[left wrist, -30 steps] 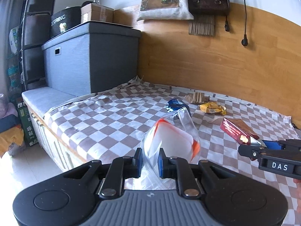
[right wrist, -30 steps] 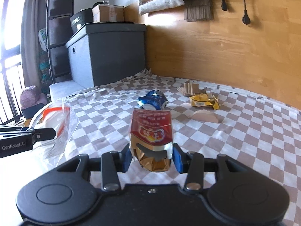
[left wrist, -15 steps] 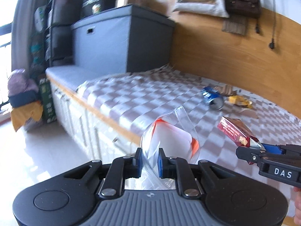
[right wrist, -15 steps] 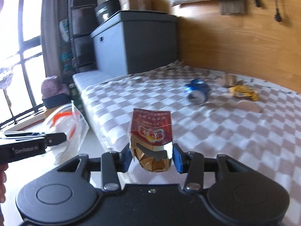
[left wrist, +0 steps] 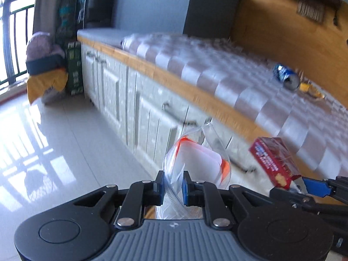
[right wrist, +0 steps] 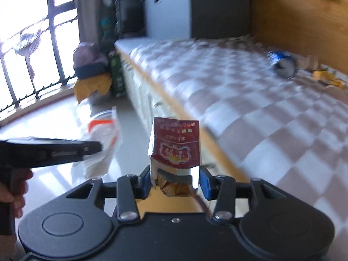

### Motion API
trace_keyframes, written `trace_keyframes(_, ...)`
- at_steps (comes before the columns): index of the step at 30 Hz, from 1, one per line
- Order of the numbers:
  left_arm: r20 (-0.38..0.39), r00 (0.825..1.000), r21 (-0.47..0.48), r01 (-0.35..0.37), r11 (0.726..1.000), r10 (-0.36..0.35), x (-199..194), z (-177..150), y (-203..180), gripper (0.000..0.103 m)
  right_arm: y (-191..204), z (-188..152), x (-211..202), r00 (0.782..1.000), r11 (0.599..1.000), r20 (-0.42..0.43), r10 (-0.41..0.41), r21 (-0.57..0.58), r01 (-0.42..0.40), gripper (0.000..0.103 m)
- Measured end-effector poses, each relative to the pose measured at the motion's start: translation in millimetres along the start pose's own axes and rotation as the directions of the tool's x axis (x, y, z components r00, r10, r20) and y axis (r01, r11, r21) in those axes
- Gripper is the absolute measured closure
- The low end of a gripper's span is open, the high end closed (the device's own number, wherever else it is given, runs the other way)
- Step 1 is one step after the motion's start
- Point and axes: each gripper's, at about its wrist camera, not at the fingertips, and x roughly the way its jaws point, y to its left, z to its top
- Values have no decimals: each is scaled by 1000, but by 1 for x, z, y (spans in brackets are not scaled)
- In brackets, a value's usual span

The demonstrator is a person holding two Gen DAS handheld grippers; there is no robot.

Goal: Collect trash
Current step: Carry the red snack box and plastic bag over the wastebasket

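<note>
In the left wrist view, the left hand-held gripper (left wrist: 171, 183) pinches the near edge of a clear plastic zip bag with an orange seal strip (left wrist: 196, 163) above the pale tiled floor (left wrist: 65, 134), while at the right the right hand-held gripper (left wrist: 304, 184) carries a crumpled red foil snack wrapper (left wrist: 274, 161). In the right wrist view, the right hand-held gripper (right wrist: 175, 182) grips that red wrapper (right wrist: 176, 145) upright between its blue pads, with the zip bag (right wrist: 101, 134) to its left; a crushed blue drink can (right wrist: 282, 64) and what seems a yellow wrapper (right wrist: 328, 77), blurred, lie far right on the checked cloth-covered worktop (right wrist: 250, 100).

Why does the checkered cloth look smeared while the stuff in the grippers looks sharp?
Left wrist view: checkered cloth streaked by motion blur, clear plastic bag crisp, window glare on floor. Right wrist view: cloth and blue can smeared, red snack wrapper sharp, window overexposed.
</note>
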Motion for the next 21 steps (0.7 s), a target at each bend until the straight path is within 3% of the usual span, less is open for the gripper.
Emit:
trace_keyframes(5, -55, 998, -22, -15, 1000, 14, 18, -19, 16, 86, 17, -14, 24, 997, 998, -64, 32, -59, -36, 58)
trace_keyframes(9, -119, 993, -39, -24, 999, 19, 36, -30, 27, 86, 18, -22, 51, 986, 997, -153, 59, -35, -65, 58)
trace_keyframes(15, -208, 978, -64, -12, 998, -2, 65, -36, 33, 86, 22, -33, 93, 949, 996, -309, 63, -38, -78, 58)
trace_keyframes(21, -313, 949, -99, -1, 995, -30, 94, -44, 35, 86, 19, -43, 125, 901, 996, -427, 73, -11, -86, 57)
